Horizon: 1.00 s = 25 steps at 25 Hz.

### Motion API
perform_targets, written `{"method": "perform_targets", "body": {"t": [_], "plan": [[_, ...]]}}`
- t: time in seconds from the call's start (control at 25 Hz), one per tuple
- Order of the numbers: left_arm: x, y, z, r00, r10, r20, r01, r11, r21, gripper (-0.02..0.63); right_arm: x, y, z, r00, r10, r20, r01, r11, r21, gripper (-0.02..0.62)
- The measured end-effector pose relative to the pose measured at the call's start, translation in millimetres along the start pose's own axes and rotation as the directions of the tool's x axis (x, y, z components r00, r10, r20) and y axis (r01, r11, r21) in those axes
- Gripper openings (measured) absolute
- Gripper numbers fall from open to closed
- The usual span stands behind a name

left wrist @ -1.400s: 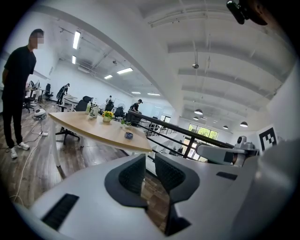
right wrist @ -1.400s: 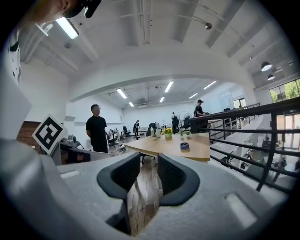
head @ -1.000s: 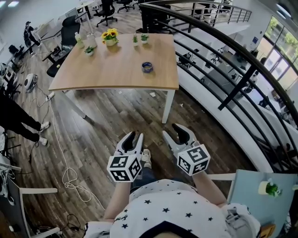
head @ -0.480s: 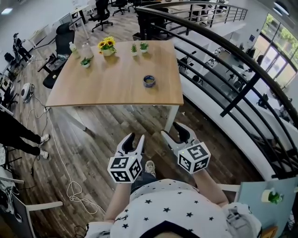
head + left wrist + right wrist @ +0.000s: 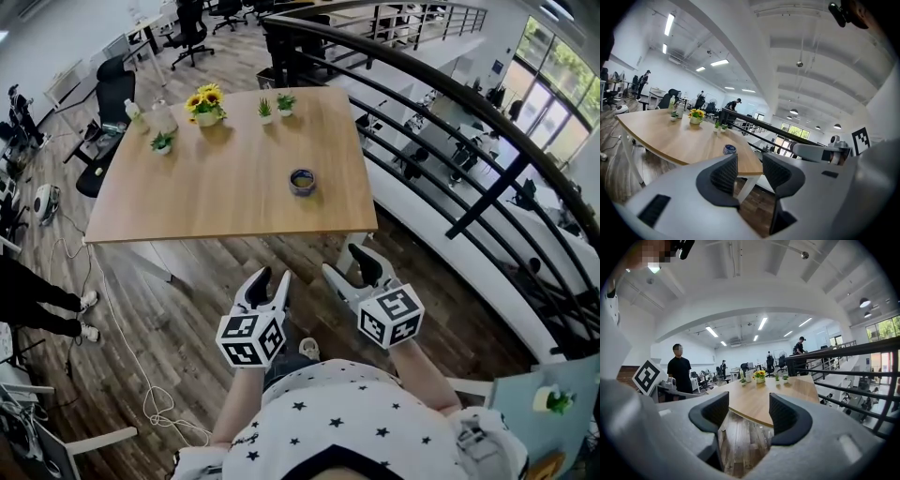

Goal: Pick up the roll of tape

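1. The tape [image 5: 302,181] lies flat on the counter [image 5: 216,202]. It sits right of centre in the upper half of the head view, nearer the counter's right edge than its left.
2. In the left gripper view, the tape [image 5: 729,149] shows mid-frame, just above the tip of the left-hand jaw.
3. The left gripper [image 5: 270,278] is low in the frame, left of centre, over the floor [image 5: 178,309] and well apart from the tape. Its jaws have just been opening and stand apart with nothing between them.
4. The right gripper [image 5: 345,262] is beside it, right of centre. Its jaws have also just been opening; they gape wide and are empty.
5. Sunflowers [image 5: 206,103], two small plants [image 5: 265,110] and bottles [image 5: 164,117] line the counter's far edge, upper left.
6. A dark railing [image 5: 450,122] curves across the right side.
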State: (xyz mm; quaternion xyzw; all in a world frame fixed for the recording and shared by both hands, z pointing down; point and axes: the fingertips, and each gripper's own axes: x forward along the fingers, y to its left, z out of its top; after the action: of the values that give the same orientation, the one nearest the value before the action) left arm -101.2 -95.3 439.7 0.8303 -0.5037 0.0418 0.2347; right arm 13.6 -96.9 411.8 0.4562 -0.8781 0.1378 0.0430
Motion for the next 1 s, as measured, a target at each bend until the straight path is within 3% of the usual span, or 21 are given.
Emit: {"method": "perform_targets", "body": {"t": [0.56, 1.0], "plan": [[72.7, 47.8, 33.3, 0.999, -0.038, -0.023, 0.038, 0.999, -0.008, 0.160, 79.6, -38.2, 15.8, 0.999, -0.032, -0.008, 0.032, 0.999, 0.017, 0.255], [101.8, 63.0, 37.4, 0.997, -0.061, -0.044, 0.061, 0.998, -0.011, 0.160, 93.6, -53.3, 12.8, 0.996, -0.082, -0.020, 0.083, 0.996, 0.034, 0.255]]}}
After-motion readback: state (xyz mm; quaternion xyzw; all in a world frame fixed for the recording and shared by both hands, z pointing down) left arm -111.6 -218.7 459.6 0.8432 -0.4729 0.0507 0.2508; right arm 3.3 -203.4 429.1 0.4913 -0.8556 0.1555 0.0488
